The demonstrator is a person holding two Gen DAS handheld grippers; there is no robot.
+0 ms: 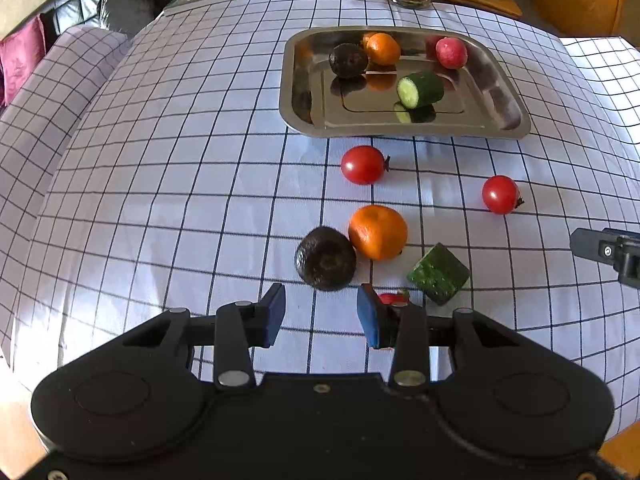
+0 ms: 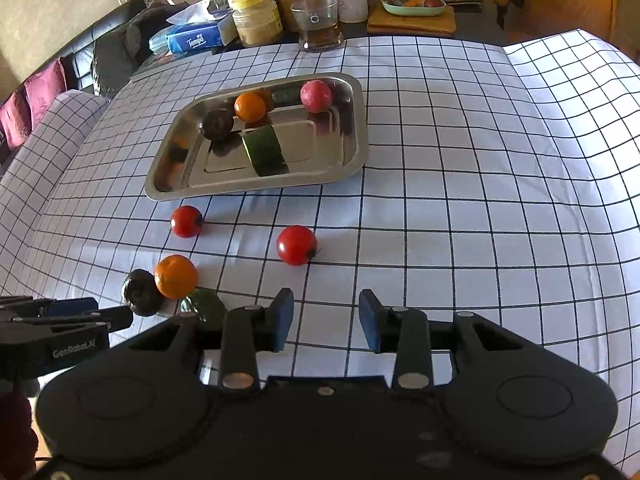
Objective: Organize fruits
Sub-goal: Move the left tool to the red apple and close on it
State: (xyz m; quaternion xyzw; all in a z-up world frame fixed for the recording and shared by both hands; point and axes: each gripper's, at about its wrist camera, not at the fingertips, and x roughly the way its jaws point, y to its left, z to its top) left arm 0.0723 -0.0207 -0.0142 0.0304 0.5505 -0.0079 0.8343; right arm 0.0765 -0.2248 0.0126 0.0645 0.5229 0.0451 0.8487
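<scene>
**Two open grippers hover over fruit scattered on a checked cloth**

The left gripper (image 1: 321, 316) fills the foot of its own view, its blue pads spread apart and holding nothing; a small red piece (image 1: 394, 298) peeks out just behind its right finger, too hidden to identify. Just beyond the fingertips, at 12 o'clock, a dark avocado (image 1: 325, 258) lies touching an orange (image 1: 377, 232) at its 1 o'clock. A green cucumber chunk (image 1: 439, 274) sits near the orange at 4 o'clock. Farther up the checked tablecloth (image 1: 160, 200), one tomato (image 1: 363, 164) rests just below the steel tray (image 1: 400, 130), and a second tomato (image 1: 500, 194) lies well apart at its 4 o'clock.

Inside the tray are another avocado (image 1: 348, 60), touching another orange (image 1: 383, 49), a cut cucumber piece (image 1: 420, 89) near the middle, and a pinkish-red fruit (image 1: 451, 53) at the far right wall.

The right gripper (image 2: 326, 318) also stands released, fingers wide over bare cloth, with the nearer tomato at its 11 o'clock. Jars, a glass (image 2: 320, 24) and a tissue pack (image 2: 194, 40) crowd the table's far edge.
</scene>
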